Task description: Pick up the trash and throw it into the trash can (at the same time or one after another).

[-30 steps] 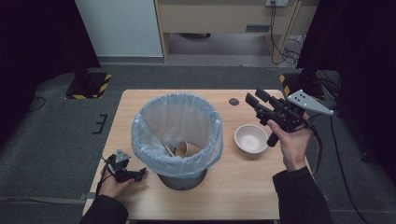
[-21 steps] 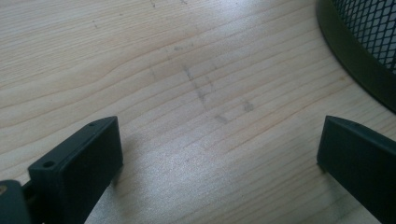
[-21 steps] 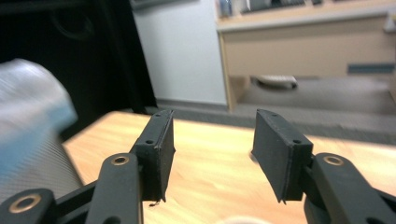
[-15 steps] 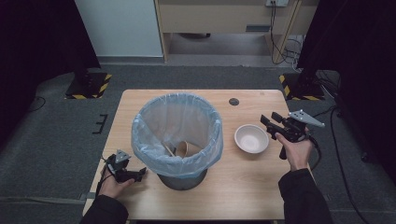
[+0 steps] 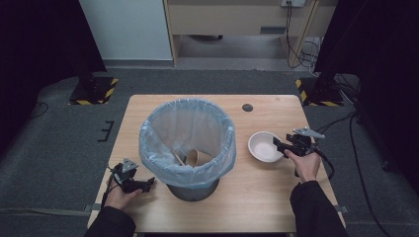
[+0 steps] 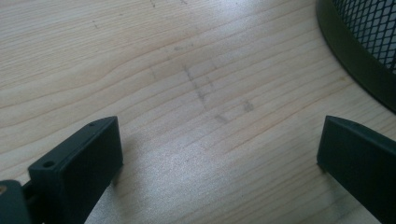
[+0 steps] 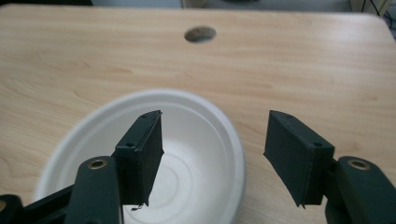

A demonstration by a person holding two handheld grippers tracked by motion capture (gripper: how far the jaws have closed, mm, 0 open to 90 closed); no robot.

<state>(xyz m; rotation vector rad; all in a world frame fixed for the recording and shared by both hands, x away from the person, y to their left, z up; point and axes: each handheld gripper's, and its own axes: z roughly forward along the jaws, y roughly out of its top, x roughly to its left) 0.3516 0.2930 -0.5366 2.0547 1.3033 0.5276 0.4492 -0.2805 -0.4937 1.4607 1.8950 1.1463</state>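
Right tool (image 5: 279, 146) lower; bowl (image 5: 264, 146) mouth-up

Bright table, dark surroundings, soft focus

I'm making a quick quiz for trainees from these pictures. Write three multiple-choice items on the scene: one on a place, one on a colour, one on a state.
1. Where does the white bowl sit on the table?
A. Left of the bin
B. Right of the bin
C. Inside the bin

2. What colour is the bag that lines the bin?
A. Pale blue
B. Black
C. Red

3. How do the jaws of the right gripper stand?
A. Shut on the bowl's rim
B. Shut on nothing
C. Open, with the bowl's rim between them

Answers:
1. B, the high view shows the bowl to the bin's right, by the right hand.
2. A, the bag folded over the rim is pale blue.
3. C, the right gripper view shows both jaws apart, one over the bowl's inside and one outside its rim; they have just been opening.
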